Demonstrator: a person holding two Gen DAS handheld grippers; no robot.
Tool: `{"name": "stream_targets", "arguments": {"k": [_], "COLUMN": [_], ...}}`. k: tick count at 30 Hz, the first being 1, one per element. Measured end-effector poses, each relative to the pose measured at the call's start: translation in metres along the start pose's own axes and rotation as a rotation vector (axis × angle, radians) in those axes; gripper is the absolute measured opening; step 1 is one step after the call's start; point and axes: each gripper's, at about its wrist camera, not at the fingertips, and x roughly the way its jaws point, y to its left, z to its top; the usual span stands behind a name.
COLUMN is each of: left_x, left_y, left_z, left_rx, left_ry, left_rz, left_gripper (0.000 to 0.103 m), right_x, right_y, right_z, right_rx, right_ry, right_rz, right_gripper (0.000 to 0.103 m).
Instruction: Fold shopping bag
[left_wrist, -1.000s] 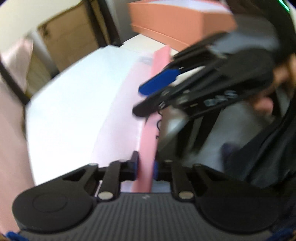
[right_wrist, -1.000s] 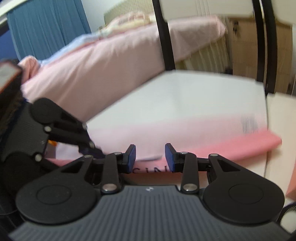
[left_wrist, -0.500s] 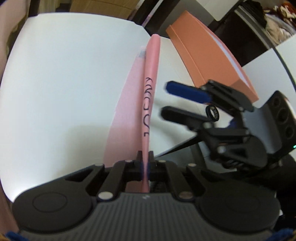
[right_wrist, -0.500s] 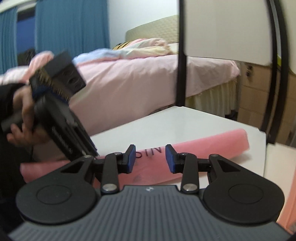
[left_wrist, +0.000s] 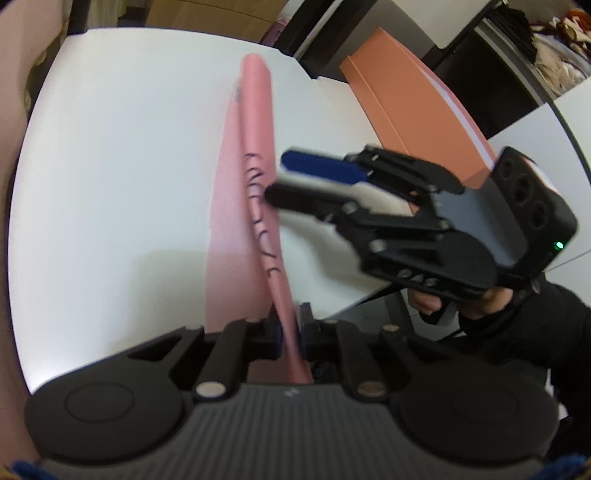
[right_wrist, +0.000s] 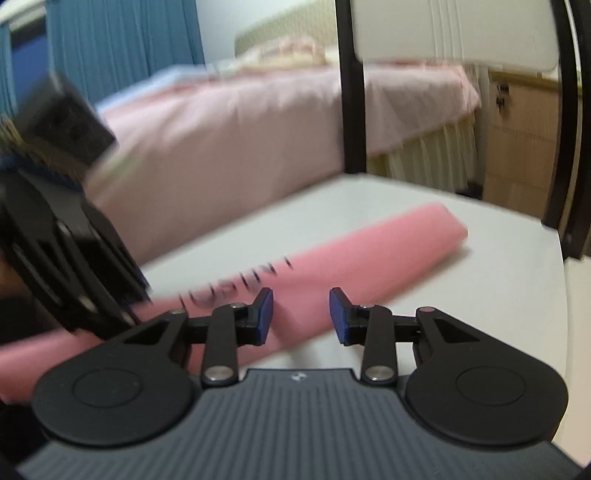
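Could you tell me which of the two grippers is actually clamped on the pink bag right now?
The left gripper: its pads pinch the pink bag's near end. The right gripper stands open, nothing between its fingers.

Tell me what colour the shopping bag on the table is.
Pink, with dark lettering along it. The shopping bag shows best in the left wrist view, lying on the white table.
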Motion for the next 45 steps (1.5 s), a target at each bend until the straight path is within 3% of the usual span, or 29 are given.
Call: {"name": "stream_targets", "arguments": {"k": [4, 11, 13, 15, 18, 31, 37, 42, 45], "left_x": [0.001, 0.001, -0.003, -0.013, -0.022, -0.016, 0.014, 0.020, 0.025], "left_y": [0.007, 0.010, 0.012, 0.014, 0.011, -0.031, -0.046, -0.049, -0.056], "left_z": [0.003, 0.003, 0.004, 0.003, 0.001, -0.005, -0.004, -0.005, -0.010], "left_rx": [-0.013, -0.015, -0.025, -0.024, -0.004, 0.179, 0.286, 0.327, 0.406], "left_ry": [0.001, -0.003, -0.023, -0.067, -0.104, -0.196, -0.143, -0.165, -0.188], "left_rz": [-0.010, -0.020, -0.015, 0.027, 0.111, 0.336, 0.424, 0.443, 0.492], "left_gripper": [0.008, 0.011, 0.020, 0.047, 0.061, 0.058, 0.054, 0.055, 0.055], "right_x": [0.002, 0.026, 0.032, 0.037, 0.040, 0.013, 0.000, -0.010, -0.018], "right_y": [0.009, 0.016, 0.016, 0.016, 0.014, 0.016, 0.016, 0.013, 0.010], "right_z": [0.007, 0.008, 0.006, 0.006, 0.006, -0.010, -0.014, -0.019, -0.022], "right_rx": [-0.043, -0.079, -0.076, -0.081, -0.055, -0.033, -0.011, 0.005, 0.026], "right_ry": [-0.031, 0.028, 0.051, 0.075, 0.098, 0.134, 0.144, 0.131, 0.104], "right_rz": [0.024, 0.012, 0.006, -0.011, -0.035, -0.043, -0.025, 0.002, 0.020], "right_gripper": [0.037, 0.037, 0.037, 0.036, 0.034, 0.034, 0.034, 0.034, 0.034]}}
